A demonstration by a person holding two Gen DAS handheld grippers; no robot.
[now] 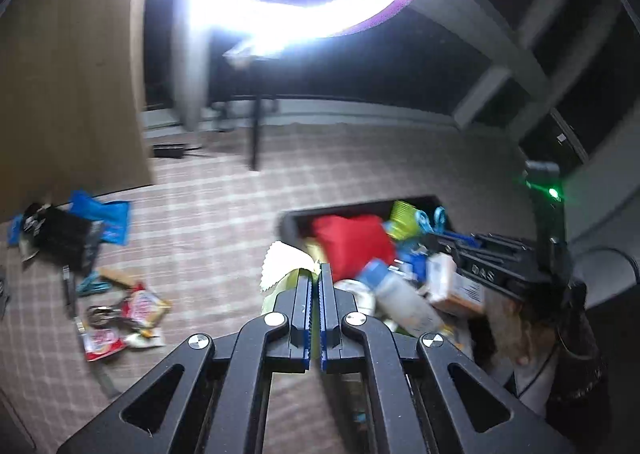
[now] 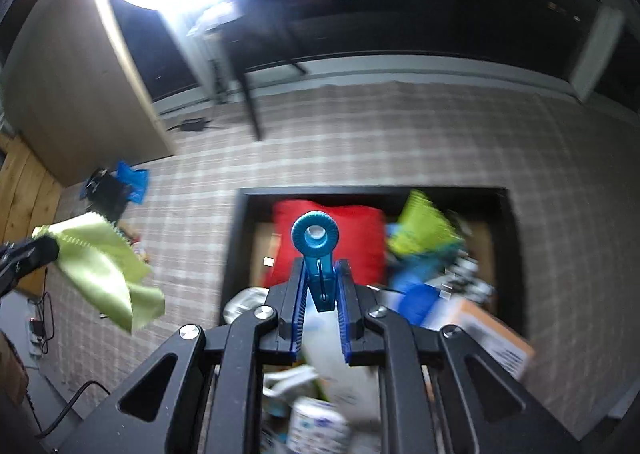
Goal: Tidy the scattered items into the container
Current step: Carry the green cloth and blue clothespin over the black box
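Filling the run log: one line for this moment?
left hand-held gripper: green cloth | right hand-held gripper: blue clip | both near box

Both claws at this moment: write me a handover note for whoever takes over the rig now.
Left claw: shut on the green cloth, beside the bin.
Right claw: shut on the blue clip, over the bin.
Done: bin already holds the red pouch, a bottle, a box and more.
Left: drop cloth and clip in, then fetch the snack packets, blue wrapper and black item lying on the mat.
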